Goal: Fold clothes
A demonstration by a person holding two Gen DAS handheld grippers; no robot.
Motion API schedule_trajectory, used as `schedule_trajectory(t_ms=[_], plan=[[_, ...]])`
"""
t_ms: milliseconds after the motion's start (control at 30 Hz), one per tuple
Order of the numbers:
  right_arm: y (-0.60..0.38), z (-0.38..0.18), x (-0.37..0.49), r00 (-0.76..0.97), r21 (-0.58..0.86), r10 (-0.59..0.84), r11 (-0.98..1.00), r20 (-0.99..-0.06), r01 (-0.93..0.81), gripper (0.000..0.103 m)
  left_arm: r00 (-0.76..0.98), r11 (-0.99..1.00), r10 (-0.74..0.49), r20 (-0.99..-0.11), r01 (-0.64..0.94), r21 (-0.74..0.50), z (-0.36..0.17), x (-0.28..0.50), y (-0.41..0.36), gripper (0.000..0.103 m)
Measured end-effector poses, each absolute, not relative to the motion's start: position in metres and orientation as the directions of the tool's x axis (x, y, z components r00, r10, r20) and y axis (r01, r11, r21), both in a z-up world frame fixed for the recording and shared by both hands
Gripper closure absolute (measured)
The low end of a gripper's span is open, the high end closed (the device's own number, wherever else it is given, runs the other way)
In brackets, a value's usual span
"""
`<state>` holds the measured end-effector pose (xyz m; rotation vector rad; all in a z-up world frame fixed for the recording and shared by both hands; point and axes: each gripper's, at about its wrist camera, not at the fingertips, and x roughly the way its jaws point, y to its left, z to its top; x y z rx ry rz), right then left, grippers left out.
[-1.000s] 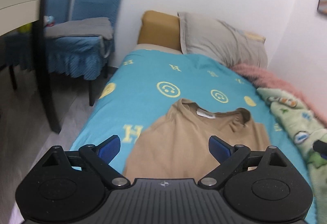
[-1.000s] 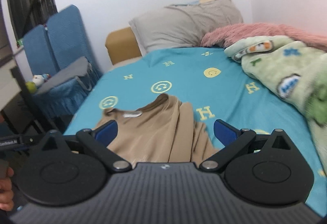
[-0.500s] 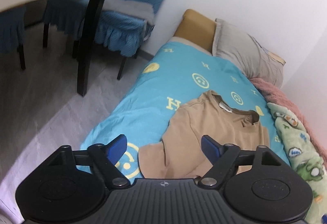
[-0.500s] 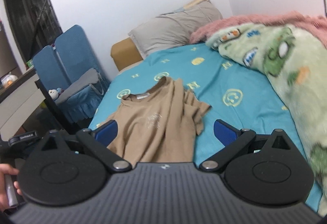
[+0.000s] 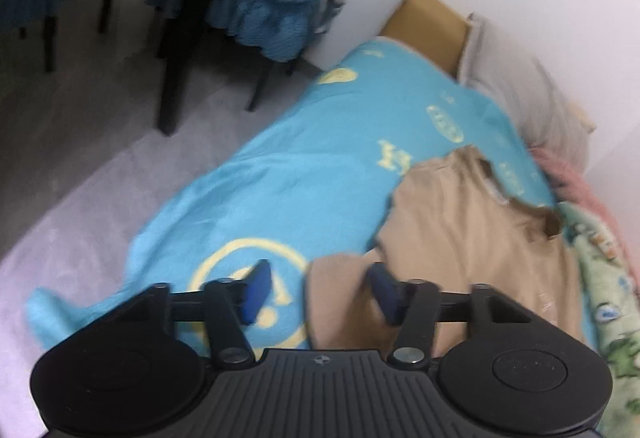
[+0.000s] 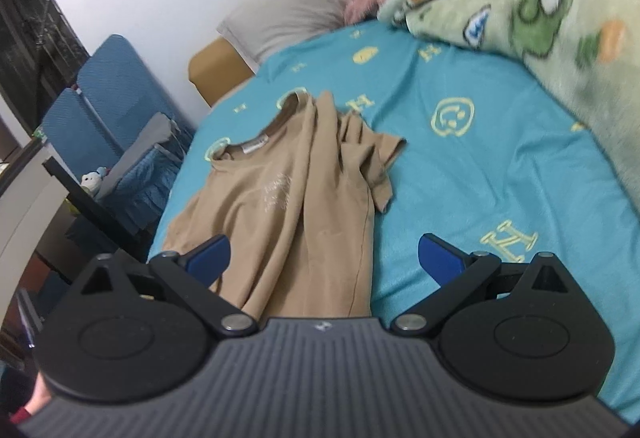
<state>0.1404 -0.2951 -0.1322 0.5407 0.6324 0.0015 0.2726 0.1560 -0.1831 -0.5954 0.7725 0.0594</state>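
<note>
I'm at the start of the fold, bringing both tools in over the tan T-shirt (image 6: 304,190), which lies crumpled on the turquoise bedsheet (image 6: 480,166), collar toward the grey pillow (image 6: 316,2). My left gripper (image 5: 316,292) has just been narrowing its jaws; they stand partly apart around the near sleeve (image 5: 340,302), not yet pinching it as far as I can tell. My right gripper (image 6: 324,258) has its jaws spread wide and empty above the hem. Next, I judge, each side needs a firm pinch on an edge so the shirt can be pulled flat. Open sheet lies to the shirt's right; the green blanket (image 6: 540,6) crowds the far side, and the bed's edge is close on the left.
</note>
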Motion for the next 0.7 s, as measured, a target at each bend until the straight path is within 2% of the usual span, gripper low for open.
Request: schedule_trajectory(t_ms=[33,67,100,200,333,533,700], plan=[[-0.295,-0.134,0.143,0.810,0.481,0.163,0.861,-0.563,0.162,0.001,0.724,0.821,-0.195,-0.662,-0.249,-0.514,-0.184,0.276,0.156,0.075],[-0.294,-0.135,0.146,0.810,0.480,0.161,0.862,-0.564,0.164,0.001,0.716,0.803,-0.230,-0.659,-0.242,-0.544,-0.185,0.279,0.156,0.090],[-0.293,-0.136,0.148,0.810,0.479,0.159,0.863,-0.565,0.164,0.001,0.707,0.793,-0.257,-0.658,-0.234,-0.562,-0.184,0.283,0.155,0.097],[-0.291,-0.139,0.153,0.805,0.471,0.160,0.867,-0.572,0.163,0.001,0.671,0.841,-0.264,-0.693,-0.192,-0.506,-0.172,0.300,0.146,0.100],[-0.289,-0.143,0.159,0.799,0.464,0.155,0.870,-0.580,0.167,0.001,0.717,0.916,-0.174,-0.675,-0.133,-0.378,-0.129,0.332,0.157,0.100],[-0.285,-0.149,0.178,0.812,0.402,0.087,0.896,-0.578,0.190,0.001,0.792,0.976,0.066,-0.607,-0.179,-0.127,-0.058,0.407,0.184,0.100],[-0.284,-0.159,0.193,0.820,0.346,0.027,0.914,-0.571,0.210,0.001,0.769,0.953,0.287,-0.571,-0.290,0.087,-0.057,0.466,0.182,0.100]])
